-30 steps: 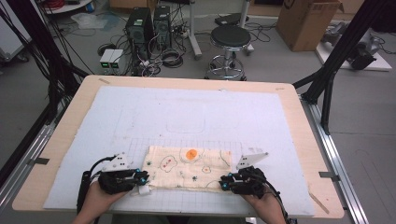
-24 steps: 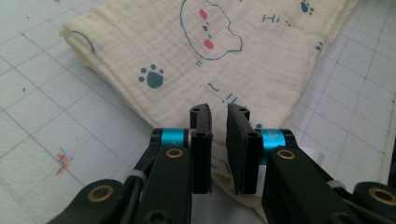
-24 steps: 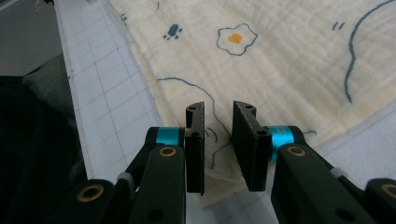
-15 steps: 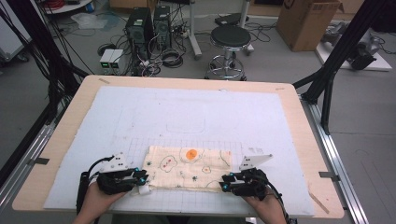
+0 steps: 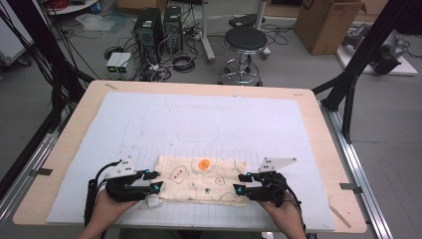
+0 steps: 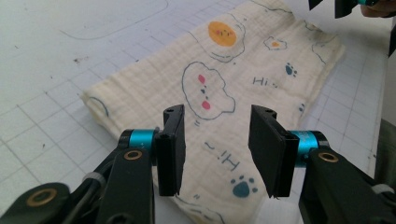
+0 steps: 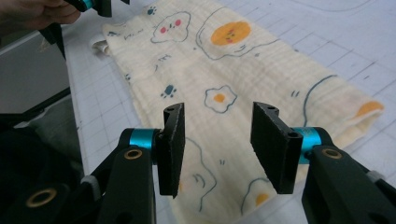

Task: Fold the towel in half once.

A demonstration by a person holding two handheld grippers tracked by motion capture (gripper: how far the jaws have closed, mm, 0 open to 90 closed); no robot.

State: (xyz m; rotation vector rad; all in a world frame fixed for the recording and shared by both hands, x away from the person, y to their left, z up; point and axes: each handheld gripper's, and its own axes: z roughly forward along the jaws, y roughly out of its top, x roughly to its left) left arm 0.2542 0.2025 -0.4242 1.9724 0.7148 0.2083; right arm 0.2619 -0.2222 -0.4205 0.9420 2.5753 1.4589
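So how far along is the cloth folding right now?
The cream printed muslin cloth already lies as a long folded strip on the gridded white mat. In hand: the left gripper and right gripper, both open, sit at its two short ends. Probably left: gripping those ends and folding again.

A cream cloth [image 5: 201,178] is laid flat on the gridded mat of the bench [image 5: 318,129], near its front edge; it is folded into a long rectangle, its length running from left to right; a crinkled weave is seen in the gripper views; it is printed with fried eggs, an orange round face, blue-outlined clouds with pink cheeks, dark blue paw prints and small "Hi" letters; a small white tag is seen at its front left corner.
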